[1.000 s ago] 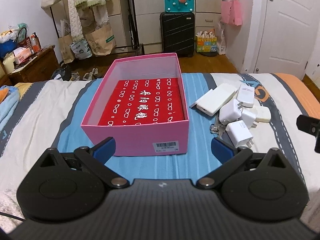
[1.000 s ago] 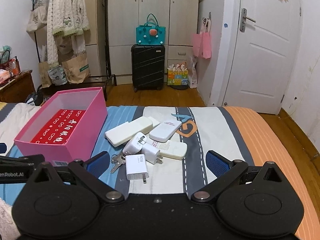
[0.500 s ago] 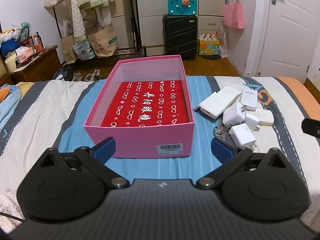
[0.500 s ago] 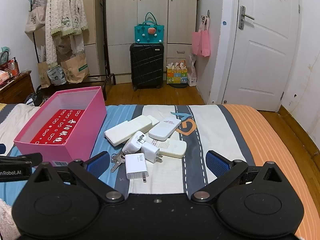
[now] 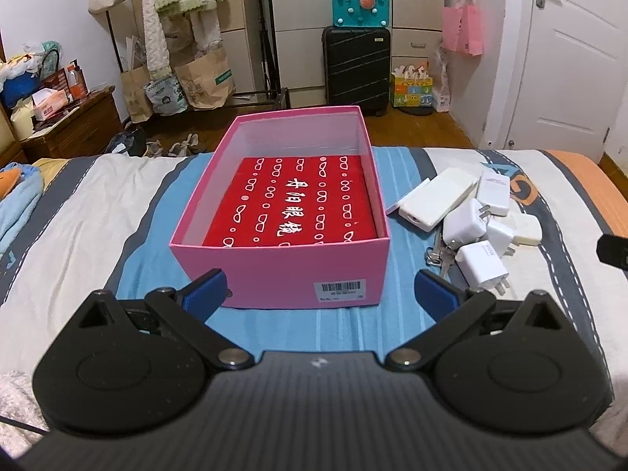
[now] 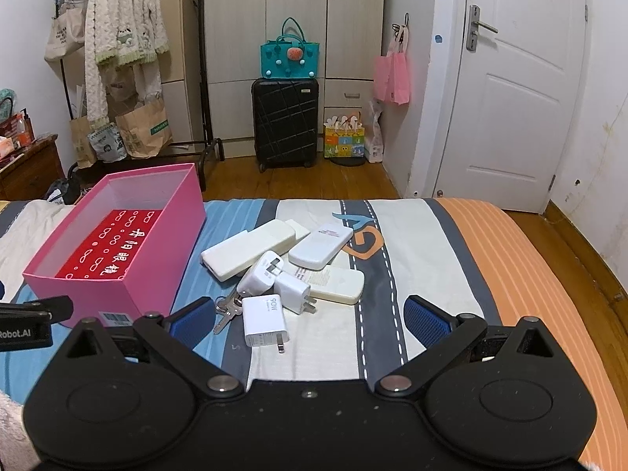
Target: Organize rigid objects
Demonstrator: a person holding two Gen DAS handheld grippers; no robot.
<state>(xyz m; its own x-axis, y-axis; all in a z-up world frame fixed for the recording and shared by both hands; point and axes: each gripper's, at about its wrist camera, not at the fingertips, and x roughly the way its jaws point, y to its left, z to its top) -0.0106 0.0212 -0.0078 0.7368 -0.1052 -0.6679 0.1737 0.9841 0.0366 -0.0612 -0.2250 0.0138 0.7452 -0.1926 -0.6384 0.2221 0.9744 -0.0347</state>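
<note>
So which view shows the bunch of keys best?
The right wrist view: the keys lie near the middle, blade and ring visible beside the nearest charger. In the left wrist view they sit toward the right, mostly hidden under the chargers.

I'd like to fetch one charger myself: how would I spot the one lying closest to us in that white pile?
Find the pink box on the bed; the white pile lies just to its right. The nearest charger lies at the pile's front edge, beside the keys. Only it shows "90W" printed on top, prongs pointing toward us.
</note>
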